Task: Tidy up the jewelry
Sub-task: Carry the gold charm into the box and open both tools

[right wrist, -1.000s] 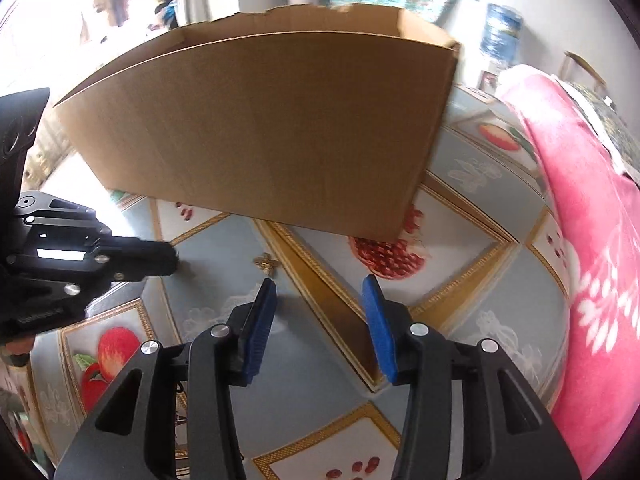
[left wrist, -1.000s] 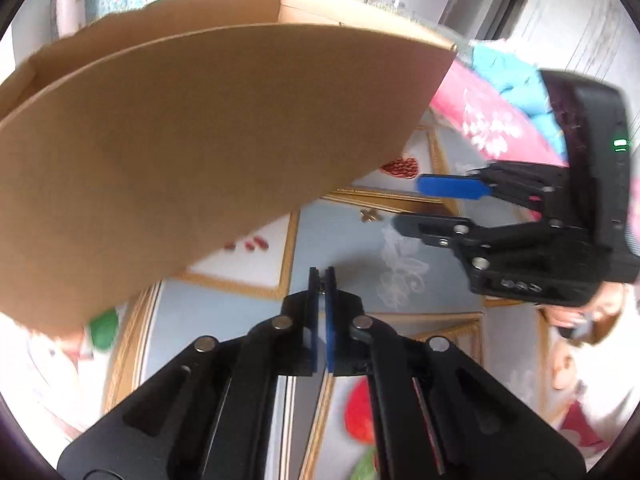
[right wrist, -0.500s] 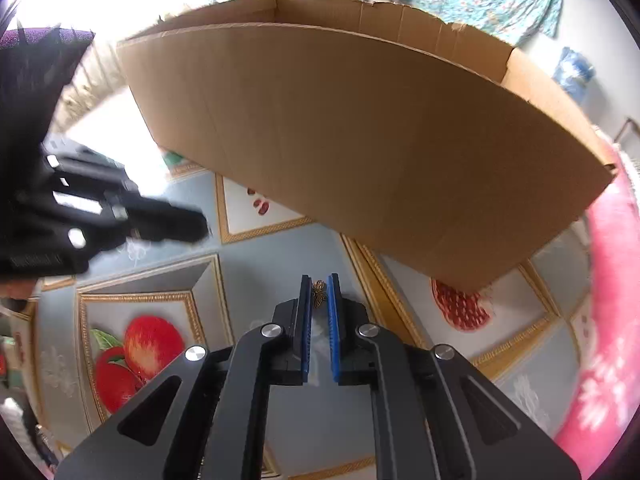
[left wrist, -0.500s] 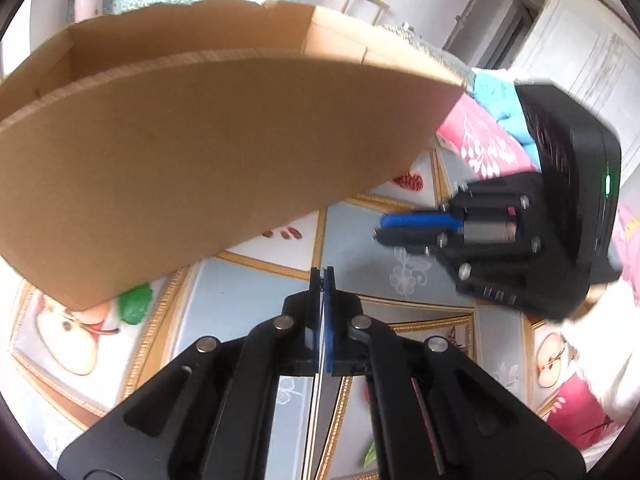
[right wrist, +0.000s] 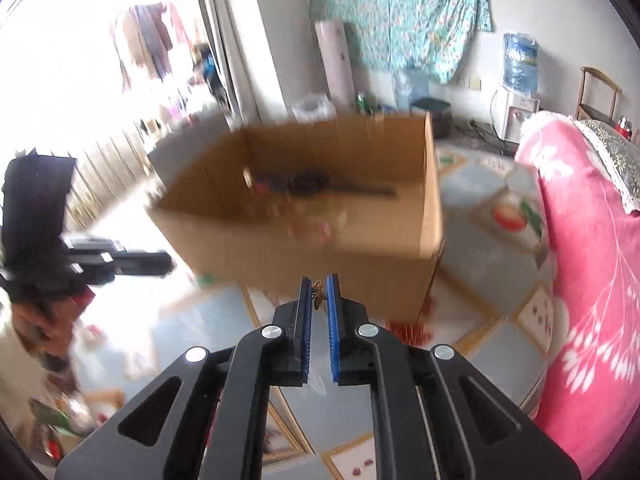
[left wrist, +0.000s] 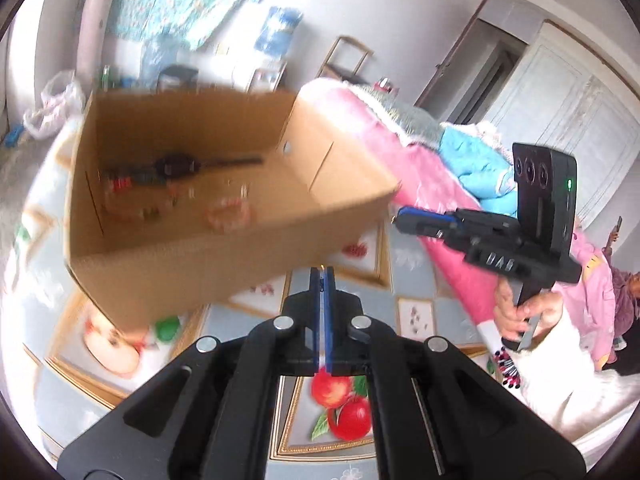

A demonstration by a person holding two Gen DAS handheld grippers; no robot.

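- Brass-coloured butterfly charm (right wrist: 318, 295) is pinched between the right gripper (right wrist: 319, 294) pads, held above the floor just short of the cardboard box (right wrist: 304, 216).
- Step in hand: transfer to box (other jewelry lies inside, blurred).
- Next move: clear the near wall, then release.
- Left gripper (left wrist: 323, 280): pressed together, seemingly empty.
- Pink bedding (right wrist: 580, 280) borders the right side.
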